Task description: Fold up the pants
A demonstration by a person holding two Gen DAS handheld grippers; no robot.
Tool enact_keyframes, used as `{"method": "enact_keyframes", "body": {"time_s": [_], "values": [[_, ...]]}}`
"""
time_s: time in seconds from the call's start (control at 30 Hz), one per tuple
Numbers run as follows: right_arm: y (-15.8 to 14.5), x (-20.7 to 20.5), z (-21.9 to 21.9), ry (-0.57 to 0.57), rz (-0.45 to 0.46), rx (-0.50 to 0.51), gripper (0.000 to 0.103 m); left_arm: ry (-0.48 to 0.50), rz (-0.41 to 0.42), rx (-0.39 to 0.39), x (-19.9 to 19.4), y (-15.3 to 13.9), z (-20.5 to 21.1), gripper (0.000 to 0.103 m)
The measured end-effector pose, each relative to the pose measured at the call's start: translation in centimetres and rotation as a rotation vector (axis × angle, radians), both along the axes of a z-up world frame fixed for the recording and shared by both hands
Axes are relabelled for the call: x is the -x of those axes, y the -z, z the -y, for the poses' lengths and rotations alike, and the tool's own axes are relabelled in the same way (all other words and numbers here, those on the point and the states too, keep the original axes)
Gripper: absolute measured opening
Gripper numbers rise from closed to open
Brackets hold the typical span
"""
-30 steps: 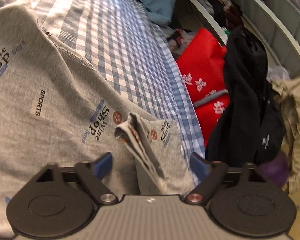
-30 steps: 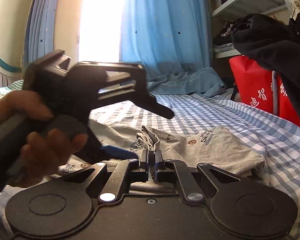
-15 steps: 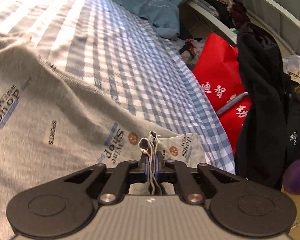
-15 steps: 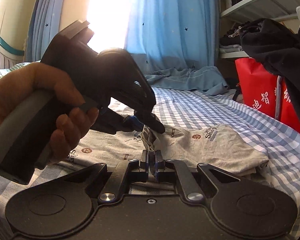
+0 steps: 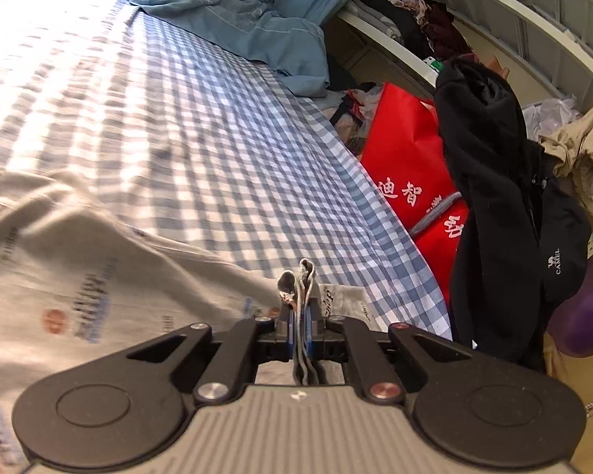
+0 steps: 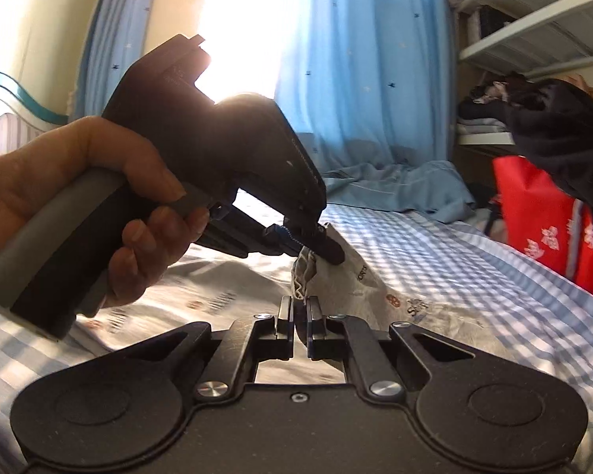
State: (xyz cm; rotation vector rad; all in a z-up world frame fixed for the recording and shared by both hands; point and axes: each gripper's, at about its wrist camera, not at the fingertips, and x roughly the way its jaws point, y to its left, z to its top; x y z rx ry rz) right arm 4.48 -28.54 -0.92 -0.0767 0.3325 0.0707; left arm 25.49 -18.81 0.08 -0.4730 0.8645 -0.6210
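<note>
Grey printed pants lie on the blue checked bed. My left gripper is shut on a bunched edge of the pants, layers of cloth sticking up between the pads. In the right wrist view the pants rise from the bed to where both grippers hold them. My right gripper is shut on the pants edge just below the left gripper, which a hand holds at the left.
A blue cloth lies at the far end of the bed. Beside the bed's right edge stand a red bag, a hanging black garment and white shelves with clothes. A blue curtain hangs behind.
My left gripper closed on the pants edge and lifted it. Both grippers have risen together, pulling the cloth up off the bed.
</note>
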Motion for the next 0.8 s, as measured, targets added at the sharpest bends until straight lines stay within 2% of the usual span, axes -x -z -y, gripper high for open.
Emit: {"method": "enact_keyframes", "body": {"time_s": [0.2,0.43,0.7,0.77,0.8], "values": [[-0.6,-0.6,-4.8,-0.083,-0.024,0.004,0.005,-0.022,-0.007,-0.013,0.3,-0.2,-5.9,0.005],[-0.1,-2.1,-10.9,-0.173,-0.080,0.026,0.005,-0.048,-0.003,-0.044,0.4,1.2,-12.1,0.005],[2.2,-4.3,-14.7,-0.203,-0.197,0.036,0.005,-0.067,-0.021,-0.104,0.2,4.6,-14.9,0.005],[2.5,-4.6,-14.6,-0.207,-0.211,0.028,0.008,-0.077,-0.026,-0.108,0.2,5.2,-15.0,0.006],[2.6,-4.5,-14.6,-0.211,-0.209,0.019,0.013,-0.089,-0.028,-0.114,0.3,5.4,-15.2,0.011]]}}
